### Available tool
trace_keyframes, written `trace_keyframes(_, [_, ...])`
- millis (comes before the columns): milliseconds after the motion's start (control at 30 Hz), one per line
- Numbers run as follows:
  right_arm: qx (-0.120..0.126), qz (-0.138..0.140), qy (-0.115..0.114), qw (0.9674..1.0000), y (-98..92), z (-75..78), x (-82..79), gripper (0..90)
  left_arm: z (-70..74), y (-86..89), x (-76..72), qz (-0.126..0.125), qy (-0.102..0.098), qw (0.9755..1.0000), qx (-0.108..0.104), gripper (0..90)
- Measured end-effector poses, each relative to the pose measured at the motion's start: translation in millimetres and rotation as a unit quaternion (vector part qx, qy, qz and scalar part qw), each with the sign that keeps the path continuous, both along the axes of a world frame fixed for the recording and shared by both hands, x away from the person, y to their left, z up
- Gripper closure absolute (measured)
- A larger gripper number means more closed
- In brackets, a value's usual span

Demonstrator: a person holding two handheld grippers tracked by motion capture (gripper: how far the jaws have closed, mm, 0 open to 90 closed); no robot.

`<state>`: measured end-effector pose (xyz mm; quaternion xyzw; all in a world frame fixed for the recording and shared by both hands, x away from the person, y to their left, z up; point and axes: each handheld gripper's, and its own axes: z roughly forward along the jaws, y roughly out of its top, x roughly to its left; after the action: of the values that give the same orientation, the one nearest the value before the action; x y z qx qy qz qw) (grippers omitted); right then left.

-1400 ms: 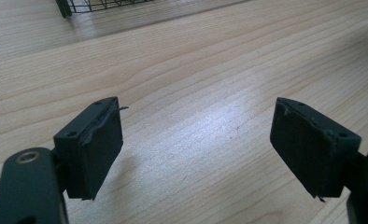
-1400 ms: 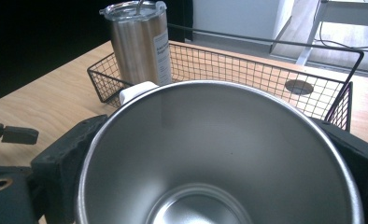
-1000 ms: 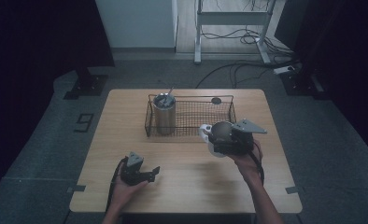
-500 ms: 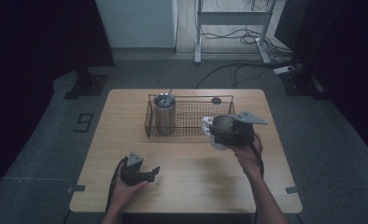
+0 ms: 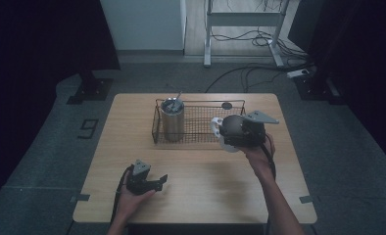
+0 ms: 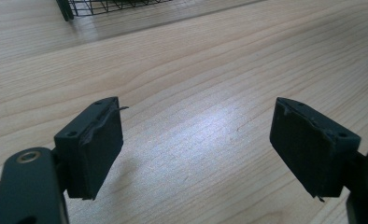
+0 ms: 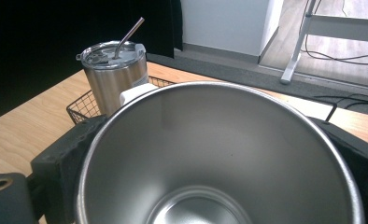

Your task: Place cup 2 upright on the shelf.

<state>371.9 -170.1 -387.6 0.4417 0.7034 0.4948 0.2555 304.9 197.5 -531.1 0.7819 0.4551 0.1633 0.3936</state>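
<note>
Over the near right corner of the black wire basket (image 5: 201, 122), the right claw (image 5: 224, 133) carries a steel cup with a white handle (image 7: 219, 154) clamped between its jaws, next needing lowering beside the lidded steel tumbler (image 5: 172, 119), while the left claw (image 5: 157, 181) rests with jaws apart and empty on the wooden surface (image 5: 205, 181).

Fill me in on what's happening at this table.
A person works with a claw in each hand. The right claw grips a steel mug by its sides, held in the air at the wire basket, where a lidded tumbler with a straw stands. The left claw sits low near the table, holding nothing.
</note>
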Motion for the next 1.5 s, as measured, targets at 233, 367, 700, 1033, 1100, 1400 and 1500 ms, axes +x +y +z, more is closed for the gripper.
trace_keyframes(233, [-0.001,0.002,0.001,1.0000,2.4,2.1,5.1,5.9,-0.9,-0.4,0.2,-0.001,0.003,1.0000,0.002,17.7])
trace_keyframes(367, [-0.002,0.003,0.001,1.0000,4.1,2.5,8.3,5.9,-1.2,-0.2,0.4,-0.001,0.003,1.0000,0.002,17.7])
trace_keyframes(700, [-0.002,0.000,-0.001,1.0000,6.1,5.6,17.4,5.9,-1.1,0.4,0.4,-0.001,0.004,1.0000,0.003,17.7])
trace_keyframes(1033, [-0.003,-0.004,0.009,0.9999,4.4,4.2,29.1,5.9,-2.1,-1.0,0.3,-0.002,0.006,1.0000,0.003,17.8])
trace_keyframes(1100, [-0.003,-0.007,0.010,0.9999,4.0,3.3,31.8,5.9,-2.1,-1.5,0.1,-0.002,0.006,1.0000,0.004,17.8])
trace_keyframes(1400, [0.000,-0.020,0.016,0.9997,1.8,-1.3,46.2,5.9,-2.8,-1.9,0.1,-0.004,0.007,1.0000,0.006,17.8])
trace_keyframes(1500, [-0.001,-0.022,0.017,0.9996,1.7,-2.5,49.6,5.9,-2.8,-1.8,0.1,-0.003,0.007,1.0000,0.004,17.8])
